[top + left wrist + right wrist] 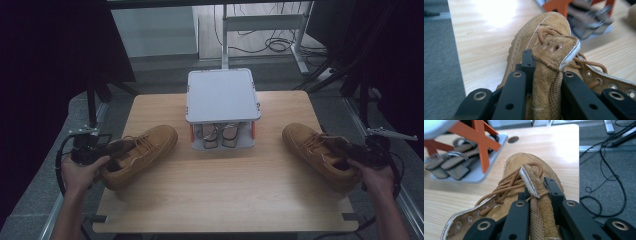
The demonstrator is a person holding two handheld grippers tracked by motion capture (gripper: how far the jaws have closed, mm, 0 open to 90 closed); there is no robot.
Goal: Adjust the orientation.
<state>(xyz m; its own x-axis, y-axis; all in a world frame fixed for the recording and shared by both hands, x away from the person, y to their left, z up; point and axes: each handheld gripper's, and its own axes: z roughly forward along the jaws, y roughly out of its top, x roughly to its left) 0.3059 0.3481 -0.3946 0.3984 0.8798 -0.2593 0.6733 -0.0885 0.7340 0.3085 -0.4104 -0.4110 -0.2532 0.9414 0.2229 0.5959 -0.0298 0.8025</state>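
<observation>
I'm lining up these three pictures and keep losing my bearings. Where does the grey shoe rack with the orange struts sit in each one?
High view: the shoe rack stands at the table's far middle, between the two tan shoes.
Left gripper view: blurred, at the top right, beyond the shoe's toe.
Right gripper view: at the upper left, sandals on its lower shelf.
Shared landmark: the orange struts.
</observation>
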